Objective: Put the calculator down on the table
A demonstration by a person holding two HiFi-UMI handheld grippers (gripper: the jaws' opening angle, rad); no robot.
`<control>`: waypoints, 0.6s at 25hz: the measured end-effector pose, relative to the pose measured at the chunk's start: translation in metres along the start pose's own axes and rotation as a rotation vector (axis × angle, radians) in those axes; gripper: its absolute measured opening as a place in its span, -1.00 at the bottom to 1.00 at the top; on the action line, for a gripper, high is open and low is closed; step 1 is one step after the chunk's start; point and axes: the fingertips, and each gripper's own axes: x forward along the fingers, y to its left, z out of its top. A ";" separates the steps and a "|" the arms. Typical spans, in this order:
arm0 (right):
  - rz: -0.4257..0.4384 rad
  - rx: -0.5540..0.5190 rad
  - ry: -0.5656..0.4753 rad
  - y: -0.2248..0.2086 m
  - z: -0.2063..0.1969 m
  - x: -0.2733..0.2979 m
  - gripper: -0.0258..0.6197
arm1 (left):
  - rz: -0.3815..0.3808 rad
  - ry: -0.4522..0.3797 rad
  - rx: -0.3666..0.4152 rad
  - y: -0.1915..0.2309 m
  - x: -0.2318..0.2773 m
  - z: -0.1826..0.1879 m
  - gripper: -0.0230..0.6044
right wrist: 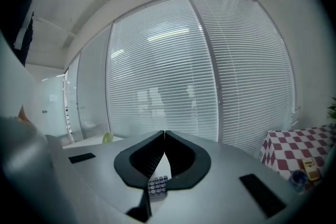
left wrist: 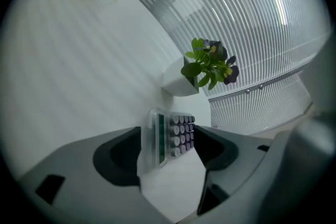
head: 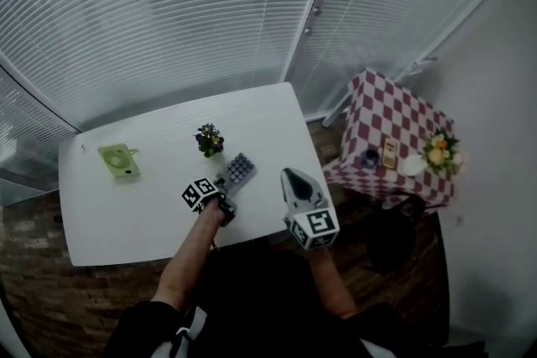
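Beside calculator (left wrist: 176, 136), pot (left wrist: 180, 84) holds flowering plant (left wrist: 210, 63).

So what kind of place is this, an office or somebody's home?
Likely an office or meeting room: plain white table, tall window blinds all around, and a checkered tablecloth on a side stand.

A potted plant (head: 209, 140) stood just beyond the calculator (head: 239, 168), crowding the far side of the left gripper (head: 223, 189) and its spread jaws. A green fan (head: 119, 161) lay well apart toward the white table's (head: 126, 222) left end, with bare tabletop between. To the right, past the table's edge, stood a checkered side table (head: 403, 117).
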 end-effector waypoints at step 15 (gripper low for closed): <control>0.012 -0.011 -0.005 0.002 0.001 0.007 -0.90 | -0.286 -0.132 -0.008 -0.042 -0.052 0.033 0.00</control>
